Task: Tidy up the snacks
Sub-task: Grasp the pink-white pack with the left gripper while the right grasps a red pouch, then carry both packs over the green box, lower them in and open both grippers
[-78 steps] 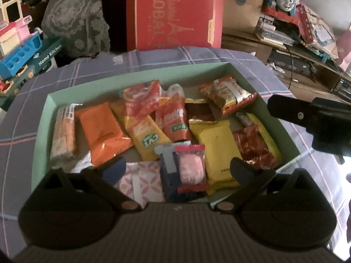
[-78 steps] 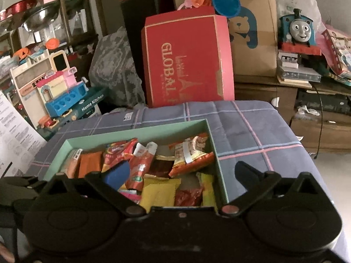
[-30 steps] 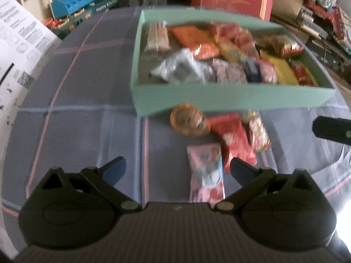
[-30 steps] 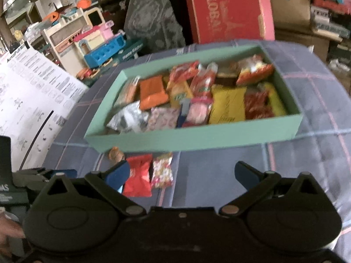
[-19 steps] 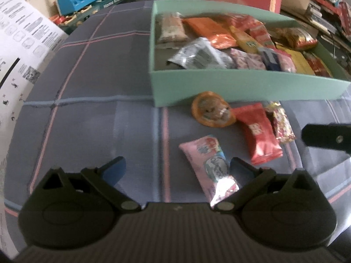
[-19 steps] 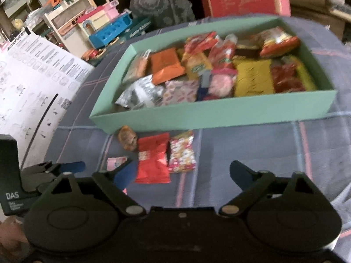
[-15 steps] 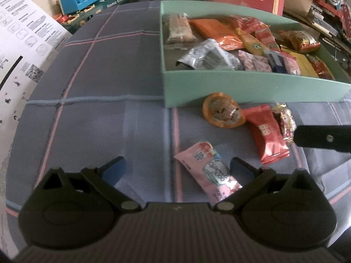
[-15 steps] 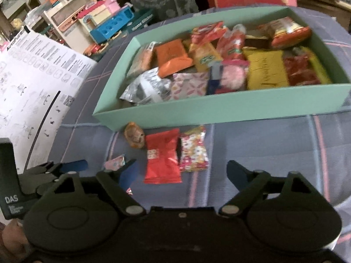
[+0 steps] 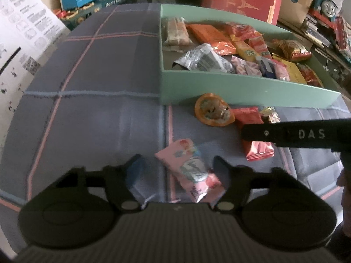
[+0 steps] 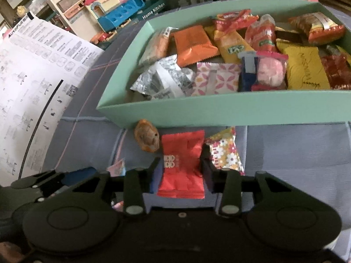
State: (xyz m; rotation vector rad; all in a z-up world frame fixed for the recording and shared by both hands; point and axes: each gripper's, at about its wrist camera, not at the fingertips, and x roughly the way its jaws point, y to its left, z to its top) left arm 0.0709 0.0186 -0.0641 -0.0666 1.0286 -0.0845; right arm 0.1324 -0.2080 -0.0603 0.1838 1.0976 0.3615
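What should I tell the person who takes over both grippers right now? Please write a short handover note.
Left gripper: open, fingers on both sides of the pink packet, which lies on the cloth.
Right gripper: narrowed around the red packet; whether it grips is unclear. The packet lies on the cloth.
Green box: many snacks already inside.
Outside, in front of the box: the pink packet, the red packet, the round orange snack and the flowered packet.
Left to do: close on the pink and red packets, move them into the box, then the other two.
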